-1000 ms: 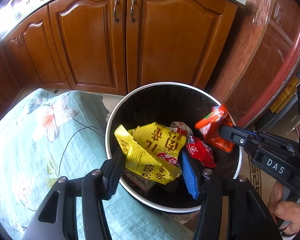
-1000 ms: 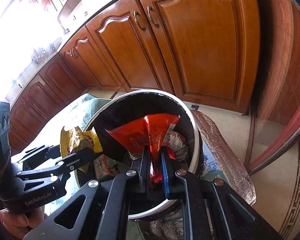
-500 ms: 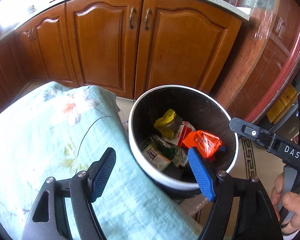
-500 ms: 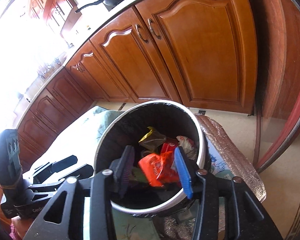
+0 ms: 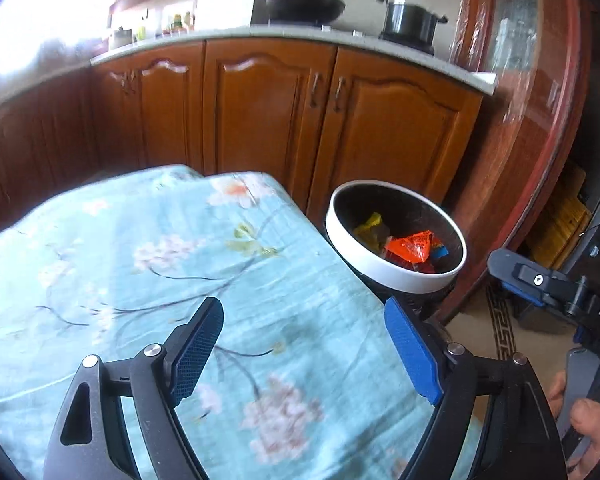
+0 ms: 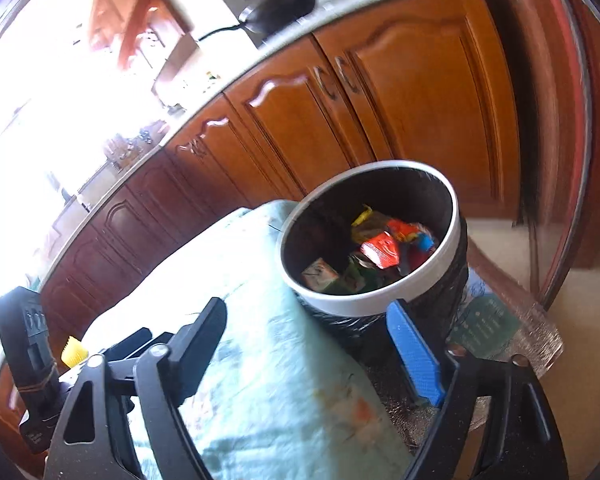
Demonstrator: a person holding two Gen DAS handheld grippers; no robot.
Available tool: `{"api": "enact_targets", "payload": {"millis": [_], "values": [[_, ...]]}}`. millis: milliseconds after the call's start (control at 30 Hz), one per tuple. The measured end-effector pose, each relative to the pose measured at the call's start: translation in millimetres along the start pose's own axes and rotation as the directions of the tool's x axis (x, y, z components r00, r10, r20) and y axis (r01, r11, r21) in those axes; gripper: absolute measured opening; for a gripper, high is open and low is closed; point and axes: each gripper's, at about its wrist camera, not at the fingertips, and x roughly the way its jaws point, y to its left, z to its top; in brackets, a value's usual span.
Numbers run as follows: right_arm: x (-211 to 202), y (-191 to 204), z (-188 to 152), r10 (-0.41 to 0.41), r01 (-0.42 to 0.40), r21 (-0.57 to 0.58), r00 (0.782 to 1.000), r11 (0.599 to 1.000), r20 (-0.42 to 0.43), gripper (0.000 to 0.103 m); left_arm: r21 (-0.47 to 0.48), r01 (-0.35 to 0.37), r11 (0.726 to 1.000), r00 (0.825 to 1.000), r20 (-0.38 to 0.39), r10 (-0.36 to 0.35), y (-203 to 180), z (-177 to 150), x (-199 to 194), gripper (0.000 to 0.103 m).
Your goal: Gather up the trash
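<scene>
A white-rimmed bin (image 5: 380,274) with a black liner stands beside the table's far right corner. Inside it lie an orange wrapper (image 5: 410,246), a yellow wrapper (image 5: 370,224) and other packets. In the right wrist view the bin (image 6: 364,306) shows the same orange wrapper (image 6: 380,252). My left gripper (image 5: 302,320) hovers over the floral cloth, short of the bin, its jaws opening with nothing between them. My right gripper (image 6: 306,316) hangs just before the bin, jaws opening too and empty.
A pale blue floral cloth (image 5: 160,264) covers the table. Brown wooden cabinets (image 5: 260,120) run behind, with a wok (image 5: 304,6) and a pot (image 5: 410,20) on the counter. A silvery foil mat (image 6: 512,332) lies under the bin. A person's hand (image 5: 588,420) holds the right gripper's handle.
The left gripper let the yellow wrapper fall into the bin and the right gripper dropped the orange one. Both opened wide and drew back from the bin over the cloth.
</scene>
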Motion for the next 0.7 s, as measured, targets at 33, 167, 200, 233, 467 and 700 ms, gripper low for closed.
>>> {"api": "enact_targets", "payload": {"millis": [33,167,200,233,467,700], "values": [[-9.3,8.6,-2.0,-0.006,0.007,-0.024,1.000,1.000,0.030,0.091,0.010,-0.016,1.000,0.999,0.038,0.016,1.0,-3.1,-14.2,0.087],[-56.9,46.2,-6.8,-0.037,0.068,-0.142,0.977,0.988,0.210,0.103,0.007,-0.089,0.996,0.976,0.200,0.086,4.8,-16.1,-69.5,0.102],[-67.8,54.7,-9.0,-0.036,0.080,-0.163,0.966,0.983,0.255,0.103,0.001,-0.101,0.995,0.967,0.234,0.098,6.2,-20.4,-83.2,0.102],[-78.6,62.8,-11.9,-0.036,0.096,-0.185,0.952,0.978,0.304,0.103,-0.005,-0.117,0.993,0.959,0.260,0.114,6.6,-25.4,-95.5,0.102],[-90.6,86.1,-46.4,-0.096,0.220,-0.243,0.894,0.945,0.438,0.103,-0.032,-0.238,0.971,0.896,0.378,0.232,10.1,-75.7,-151.3,0.102],[-78.9,88.4,-68.6,-0.115,0.240,-0.279,0.909,0.930,0.400,0.103,-0.013,-0.322,0.947,0.886,0.347,0.306,-2.7,-102.3,-148.8,0.102]]}}
